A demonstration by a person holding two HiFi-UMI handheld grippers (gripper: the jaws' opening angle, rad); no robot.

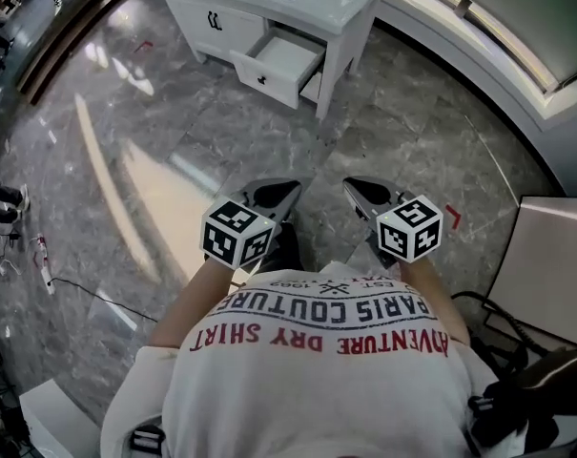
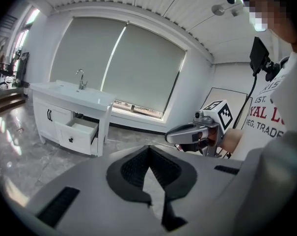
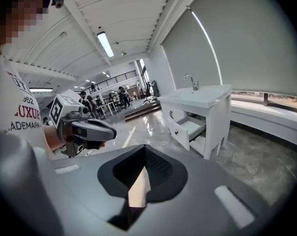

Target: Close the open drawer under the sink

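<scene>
The white sink cabinet (image 1: 338, 19) stands at the far end of the grey marble floor, well ahead of me. Its right-hand drawer (image 1: 280, 63) is pulled out, showing an empty white inside and a small dark knob. The same drawer (image 2: 79, 132) shows in the left gripper view, and again in the right gripper view (image 3: 187, 128). My left gripper (image 1: 290, 190) and right gripper (image 1: 351, 185) hover side by side at waist height, far short of the cabinet. Both are shut with nothing held, as the closed tips show in the left gripper view (image 2: 147, 149) and the right gripper view (image 3: 144, 149).
A curved raised ledge (image 1: 479, 41) runs below the blinds to the right of the cabinet. A white board (image 1: 547, 256) leans at the right, with black cables and gear (image 1: 536, 389) below it. Loose cables (image 1: 42, 267) lie on the floor at the left.
</scene>
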